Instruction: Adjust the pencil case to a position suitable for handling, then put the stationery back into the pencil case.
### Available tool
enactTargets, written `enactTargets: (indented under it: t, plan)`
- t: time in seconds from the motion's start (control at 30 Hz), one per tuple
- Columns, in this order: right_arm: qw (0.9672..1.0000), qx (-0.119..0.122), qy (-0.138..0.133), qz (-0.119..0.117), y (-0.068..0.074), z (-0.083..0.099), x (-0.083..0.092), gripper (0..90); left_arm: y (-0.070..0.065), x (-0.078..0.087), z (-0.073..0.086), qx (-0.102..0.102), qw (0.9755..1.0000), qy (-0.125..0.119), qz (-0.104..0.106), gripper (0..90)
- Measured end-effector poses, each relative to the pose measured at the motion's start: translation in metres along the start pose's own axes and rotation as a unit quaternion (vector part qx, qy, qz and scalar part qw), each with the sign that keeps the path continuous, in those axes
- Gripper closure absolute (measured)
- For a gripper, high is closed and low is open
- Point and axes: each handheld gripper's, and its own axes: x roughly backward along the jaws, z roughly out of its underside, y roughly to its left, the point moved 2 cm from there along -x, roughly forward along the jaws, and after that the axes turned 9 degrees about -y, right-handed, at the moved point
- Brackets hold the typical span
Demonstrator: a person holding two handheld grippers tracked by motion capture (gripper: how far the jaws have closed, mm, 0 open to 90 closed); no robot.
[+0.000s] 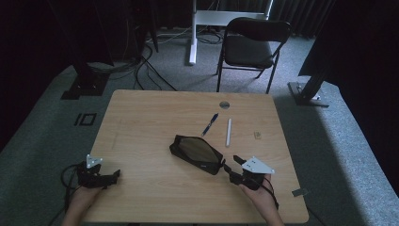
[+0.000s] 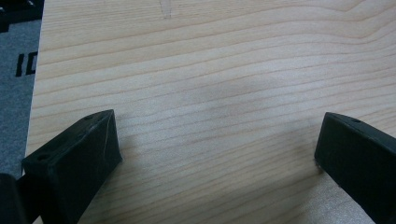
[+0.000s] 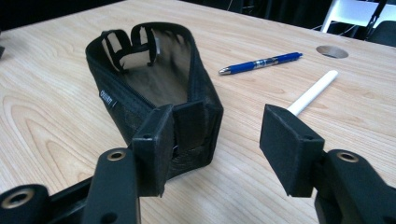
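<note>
A black pencil case (image 1: 196, 153) lies unzipped at the middle of the wooden table (image 1: 141, 141), its mouth gaping upward (image 3: 154, 79). My right gripper (image 1: 232, 163) is at the case's near right end and stands open (image 3: 217, 140). Its left pad rests beside the case's end tab, and its right pad is well apart from the case. A blue pen (image 1: 210, 124) (image 3: 261, 63) and a white pen (image 1: 228, 132) (image 3: 313, 93) lie just beyond the case. My left gripper (image 1: 115, 175) rests near the table's front left edge, open over bare wood (image 2: 217, 140).
A small tan block (image 1: 257, 135) sits right of the white pen. A round cable hole (image 1: 224, 105) (image 3: 332, 51) is at the table's far edge. A black folding chair (image 1: 251, 44) and a white desk leg (image 1: 193, 33) stand on the carpet beyond.
</note>
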Motion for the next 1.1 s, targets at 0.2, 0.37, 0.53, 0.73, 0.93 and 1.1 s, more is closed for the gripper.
enactTargets:
  t: [0.2, 0.37, 0.53, 0.73, 0.93, 1.1]
  plan:
    - [1.0000, -0.003, 0.002, 0.005, -0.005, 0.001, 0.005, 42.7, 0.000, 0.000, 0.000, 0.000, 1.0000, 0.000, 0.000, 0.1]
    - [0.9998, -0.006, 0.006, 0.015, -0.012, 0.006, 0.009, 41.5, 0.000, 0.000, 0.000, 0.000, 1.0000, 0.000, 0.000, 0.1]
    - [0.9993, -0.009, 0.004, 0.035, -0.023, 0.007, 0.013, 41.1, 0.000, 0.000, 0.000, 0.000, 1.0000, 0.000, 0.000, 0.1]
    - [0.9985, -0.015, 0.006, 0.053, -0.035, 0.011, 0.016, 41.0, 0.000, 0.000, 0.000, 0.000, 1.0000, 0.000, 0.000, 0.1]
    - [0.9975, -0.026, 0.004, 0.065, -0.044, 0.015, 0.017, 40.7, 0.000, 0.000, 0.000, 0.000, 1.0000, 0.000, 0.000, 0.1]
    - [0.9966, -0.030, 0.004, 0.077, -0.051, 0.016, 0.016, 40.3, 0.000, 0.000, 0.000, 0.000, 1.0000, 0.000, 0.000, 0.1]
